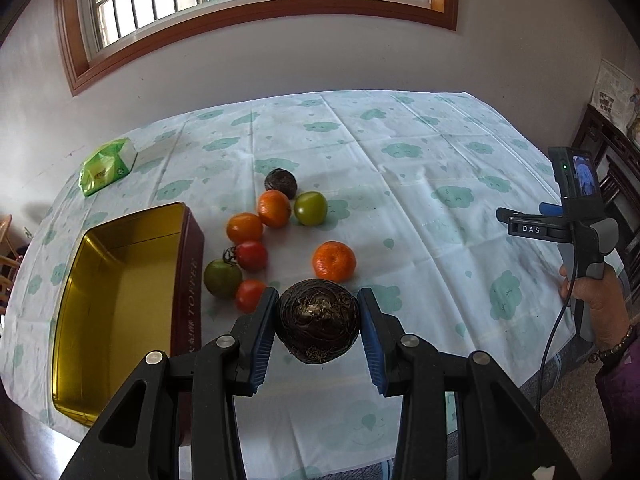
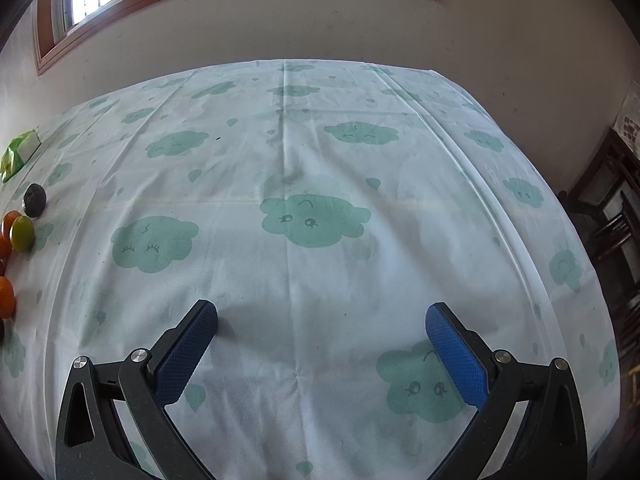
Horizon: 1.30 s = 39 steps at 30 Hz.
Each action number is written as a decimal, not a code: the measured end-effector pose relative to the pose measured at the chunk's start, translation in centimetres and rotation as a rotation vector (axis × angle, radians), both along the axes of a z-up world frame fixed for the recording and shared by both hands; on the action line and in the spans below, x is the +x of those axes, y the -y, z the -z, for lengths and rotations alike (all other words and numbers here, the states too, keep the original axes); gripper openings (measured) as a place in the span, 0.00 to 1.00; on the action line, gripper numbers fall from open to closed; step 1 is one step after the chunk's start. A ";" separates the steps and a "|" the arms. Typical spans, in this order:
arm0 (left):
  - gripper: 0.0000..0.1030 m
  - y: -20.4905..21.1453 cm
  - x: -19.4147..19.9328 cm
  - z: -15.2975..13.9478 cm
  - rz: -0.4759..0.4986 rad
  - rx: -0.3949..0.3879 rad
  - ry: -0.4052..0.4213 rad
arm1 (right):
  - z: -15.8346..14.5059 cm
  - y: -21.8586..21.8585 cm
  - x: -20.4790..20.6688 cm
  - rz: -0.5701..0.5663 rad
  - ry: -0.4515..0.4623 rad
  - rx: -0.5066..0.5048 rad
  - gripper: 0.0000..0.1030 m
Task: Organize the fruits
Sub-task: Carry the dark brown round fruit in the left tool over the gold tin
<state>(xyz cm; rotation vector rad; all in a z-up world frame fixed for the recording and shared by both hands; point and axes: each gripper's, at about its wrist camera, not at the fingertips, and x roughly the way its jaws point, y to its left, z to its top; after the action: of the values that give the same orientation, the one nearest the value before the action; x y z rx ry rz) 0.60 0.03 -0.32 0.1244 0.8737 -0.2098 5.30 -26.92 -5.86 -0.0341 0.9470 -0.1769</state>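
Observation:
My left gripper [image 1: 319, 298] is shut on a dark brown, hairy round fruit [image 1: 318, 320], its blue pads pressing both sides. Just beyond it lie an orange [image 1: 334, 261], two more oranges [image 1: 274, 208] [image 1: 245, 228], a green tomato [image 1: 311, 208], red tomatoes [image 1: 251, 255] [image 1: 249, 295], a dark green tomato [image 1: 222, 278] and a second dark brown fruit [image 1: 281, 183]. To the left stands an open gold-lined tin box [image 1: 120, 304], nothing inside. My right gripper [image 2: 322, 318] hangs open over bare tablecloth; it also shows at the right in the left wrist view, right gripper [image 1: 532, 226].
A green packet [image 1: 107, 166] lies at the table's far left. The cloud-print tablecloth [image 2: 320, 160] covers the table up to the wall under a window. Dark wooden furniture [image 2: 612, 208] stands beyond the right edge. A person's hand [image 1: 592, 300] holds the right gripper's handle.

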 end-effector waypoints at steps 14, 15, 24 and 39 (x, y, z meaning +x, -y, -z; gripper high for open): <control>0.35 -9.8 0.8 -2.0 -0.196 0.050 0.046 | -0.2 -0.3 0.4 0.008 0.024 -0.017 1.00; 0.35 -10.4 1.1 -2.0 -0.203 0.057 0.043 | -0.2 -0.5 0.4 0.009 0.022 -0.018 1.00; 0.35 -13.4 4.3 -0.5 -0.212 0.187 0.037 | -0.3 -0.5 0.4 0.008 0.025 -0.041 1.00; 0.36 -15.7 9.3 2.6 -0.115 0.292 -0.014 | -0.5 -1.5 0.2 0.009 0.044 -0.123 1.00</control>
<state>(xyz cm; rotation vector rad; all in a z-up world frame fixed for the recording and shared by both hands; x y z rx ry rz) 9.92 15.71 -2.89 0.3444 0.9191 0.0255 5.50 -25.41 -5.35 -0.1390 0.8914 -0.2433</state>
